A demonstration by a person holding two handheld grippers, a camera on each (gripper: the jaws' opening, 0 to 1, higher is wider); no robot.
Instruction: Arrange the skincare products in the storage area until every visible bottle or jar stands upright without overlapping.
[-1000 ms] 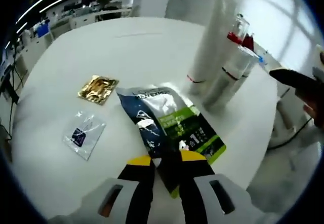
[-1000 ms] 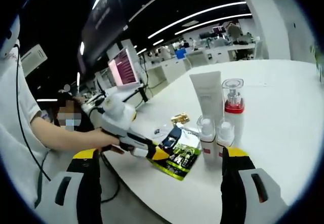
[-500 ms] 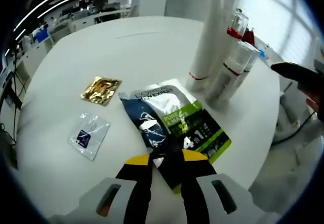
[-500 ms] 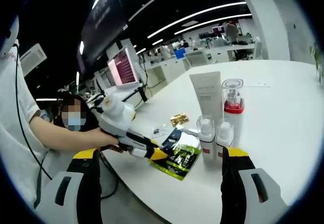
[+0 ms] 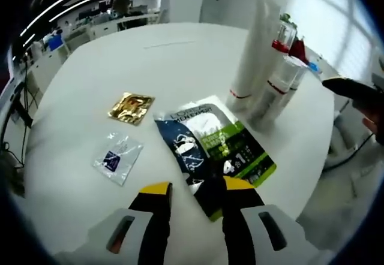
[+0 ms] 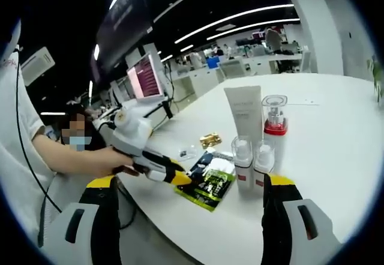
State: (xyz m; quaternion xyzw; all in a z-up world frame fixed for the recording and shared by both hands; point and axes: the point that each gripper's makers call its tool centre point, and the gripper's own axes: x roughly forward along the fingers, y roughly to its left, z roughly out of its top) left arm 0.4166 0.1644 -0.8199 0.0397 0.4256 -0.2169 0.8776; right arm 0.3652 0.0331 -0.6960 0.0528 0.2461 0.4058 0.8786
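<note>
The left gripper [image 5: 193, 188], jaws slightly parted and empty, is poised at the near edge of a flat blue-and-green sachet [image 5: 213, 149]; the right gripper [image 6: 191, 181] is held wide and empty. A tall white tube [image 6: 245, 113], a red-collared pump bottle [image 6: 275, 121] and two small clear-capped bottles [image 6: 243, 160] are already seen upright and separate, so little seems left beyond the flat sachets. All rests on a round white table [image 5: 180, 55] in an open office.

Left gripper view: a sachet pack [image 5: 213, 151] lies flat on the table [image 5: 180, 55] at centre, just beyond the left gripper [image 5: 192, 188]. A foil packet [image 5: 132, 107] lies to its upper left; a clear packet [image 5: 117, 157] sits below that. A tall tube [image 5: 255, 46], pump bottle [image 5: 283, 37] and two small bottles [image 5: 277, 88] stand clustered at upper right. Right gripper view: the cluster stands centre, sachet pack lower left of it.
</note>
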